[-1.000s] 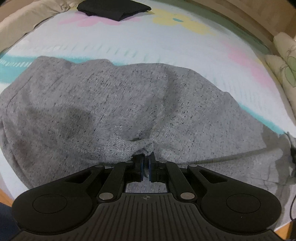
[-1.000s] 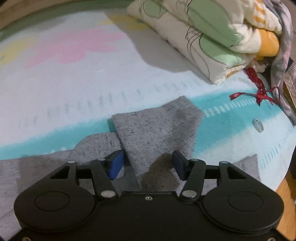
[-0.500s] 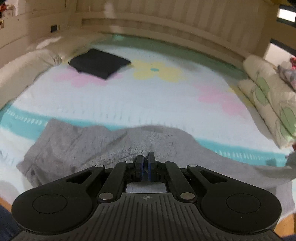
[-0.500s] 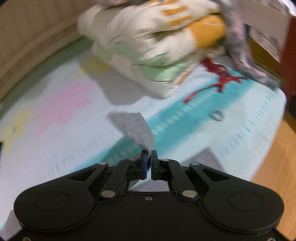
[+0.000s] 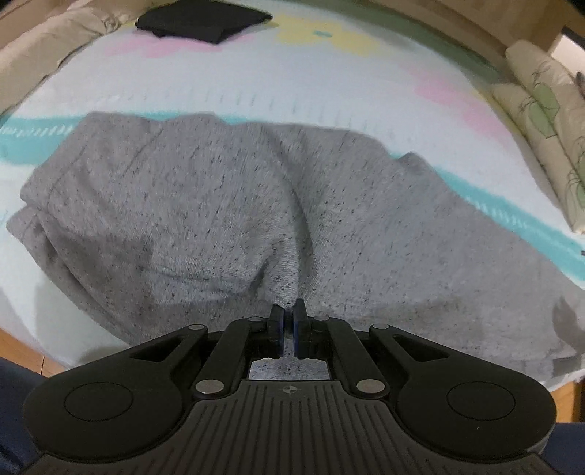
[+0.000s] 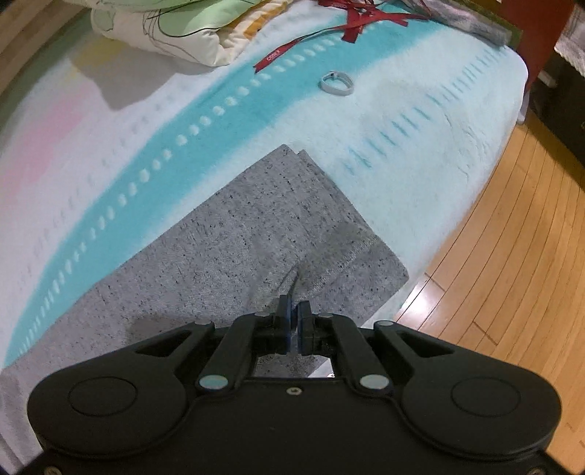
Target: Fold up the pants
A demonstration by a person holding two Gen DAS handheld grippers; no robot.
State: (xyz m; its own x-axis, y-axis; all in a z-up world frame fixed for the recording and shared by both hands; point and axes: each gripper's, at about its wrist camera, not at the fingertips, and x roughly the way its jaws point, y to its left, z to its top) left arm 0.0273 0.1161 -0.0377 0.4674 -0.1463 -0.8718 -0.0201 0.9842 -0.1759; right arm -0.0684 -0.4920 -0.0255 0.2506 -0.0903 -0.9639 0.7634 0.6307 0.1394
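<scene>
Pastel bedding (image 5: 256, 84) with a teal stripe and pink and yellow flowers covers the bed where the gray pants (image 5: 226, 204) lie, close to the near edge above a wooden floor (image 6: 512, 255). Seen from the left wrist, the waist end spreads toward nine o'clock, rumpled, and a ridge of cloth runs down to the left gripper (image 5: 289, 323), whose fingers are clenched on a pinch of fabric. From the right wrist, the leg ends reach toward one o'clock, two layers stacked with their corners nearly matched, and the right gripper (image 6: 293, 316) is likewise clamped on a fold of the cloth. My reading is that the legs are already laid one over the other lengthwise, while the crosswise folds are not yet made. A folded black garment (image 5: 201, 20) sits at eleven o'clock, well apart, and pillows (image 6: 172, 33), a red ribbon (image 6: 347, 25) and a small gray band (image 6: 336, 82) lie near twelve o'clock.
</scene>
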